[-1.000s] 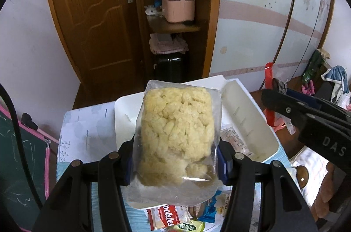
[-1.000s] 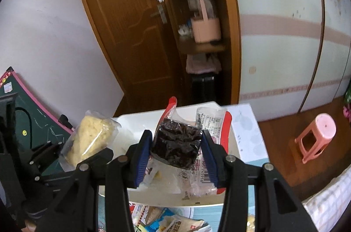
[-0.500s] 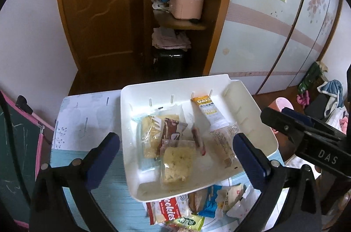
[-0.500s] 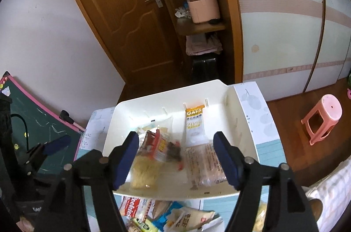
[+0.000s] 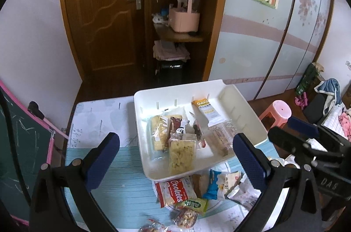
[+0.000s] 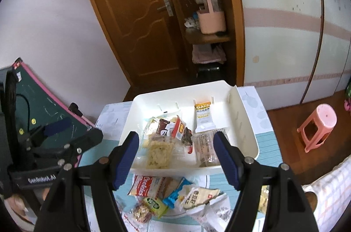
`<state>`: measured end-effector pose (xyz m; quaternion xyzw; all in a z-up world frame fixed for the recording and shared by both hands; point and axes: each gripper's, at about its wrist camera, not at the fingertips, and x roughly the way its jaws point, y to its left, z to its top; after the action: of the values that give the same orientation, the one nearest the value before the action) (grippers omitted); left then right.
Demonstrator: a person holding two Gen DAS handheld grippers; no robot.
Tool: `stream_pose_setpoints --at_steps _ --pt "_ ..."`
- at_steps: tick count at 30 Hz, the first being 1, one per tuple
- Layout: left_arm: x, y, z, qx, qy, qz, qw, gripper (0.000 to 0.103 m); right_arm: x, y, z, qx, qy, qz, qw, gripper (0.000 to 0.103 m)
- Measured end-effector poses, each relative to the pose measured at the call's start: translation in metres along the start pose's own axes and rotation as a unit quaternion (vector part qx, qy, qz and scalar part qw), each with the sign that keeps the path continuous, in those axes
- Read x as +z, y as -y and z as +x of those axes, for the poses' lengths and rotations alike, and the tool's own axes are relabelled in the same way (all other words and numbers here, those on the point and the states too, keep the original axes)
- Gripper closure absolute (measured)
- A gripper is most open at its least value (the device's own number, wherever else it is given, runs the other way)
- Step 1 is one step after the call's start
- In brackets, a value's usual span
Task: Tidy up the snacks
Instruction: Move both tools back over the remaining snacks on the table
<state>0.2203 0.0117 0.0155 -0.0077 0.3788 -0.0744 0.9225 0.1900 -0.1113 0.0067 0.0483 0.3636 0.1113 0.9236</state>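
A white tray (image 5: 175,89) sits on the table and holds several snack packs. Among them are a clear pack of yellow crisps (image 5: 182,153), a dark snack in a red-edged wrapper (image 6: 186,135) and an oats bar (image 5: 208,111). My left gripper (image 5: 175,140) hovers wide open above the tray's near side, with nothing between its fingers. My right gripper (image 6: 176,137) is also open and empty, above the tray's front edge. Loose snacks lie in front of the tray, including a Cookies pack (image 5: 177,188) and a blue pack (image 5: 214,183).
The table has a teal cloth (image 5: 109,188). A chalkboard (image 5: 17,144) leans at its left. A pink stool (image 6: 318,122) stands on the floor at the right. Behind are a wooden door and a shelf with a pink basket (image 5: 184,19).
Both grippers opened and let go of their packs, the yellow crisps and the dark snack, which now lie in the tray. Both grippers drew back and up from the tray.
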Motion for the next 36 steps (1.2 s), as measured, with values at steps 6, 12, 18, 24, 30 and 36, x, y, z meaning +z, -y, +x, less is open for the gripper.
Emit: stream_pose_setpoints --at_steps 6,12,18,24,30,36 --pt "-0.010 0.006 -0.035 -0.004 0.020 0.010 0.9997 0.000 -0.015 -0.014 -0.031 0.003 0.019 -0.022 1.000 0.032" --pt "-0.022 0.012 -0.067 -0.003 0.042 0.028 0.9987 0.000 -0.031 -0.019 -0.049 0.012 0.023 -0.028 0.999 0.032" --pt "-0.036 0.016 -0.088 -0.006 0.056 0.044 0.9975 0.000 -0.046 -0.027 -0.060 0.015 0.023 -0.037 0.999 0.032" --pt "-0.053 0.019 -0.106 -0.003 0.071 0.058 0.9958 0.000 -0.060 -0.035 -0.069 0.019 0.025 -0.044 0.999 0.032" --pt "-0.076 0.015 -0.109 0.004 0.075 0.066 0.9949 0.000 -0.076 -0.041 -0.069 0.025 0.017 -0.051 0.998 0.032" --pt "-0.107 0.005 -0.101 0.012 0.066 0.068 0.9954 0.000 -0.093 -0.046 -0.062 0.030 -0.001 -0.060 0.998 0.032"
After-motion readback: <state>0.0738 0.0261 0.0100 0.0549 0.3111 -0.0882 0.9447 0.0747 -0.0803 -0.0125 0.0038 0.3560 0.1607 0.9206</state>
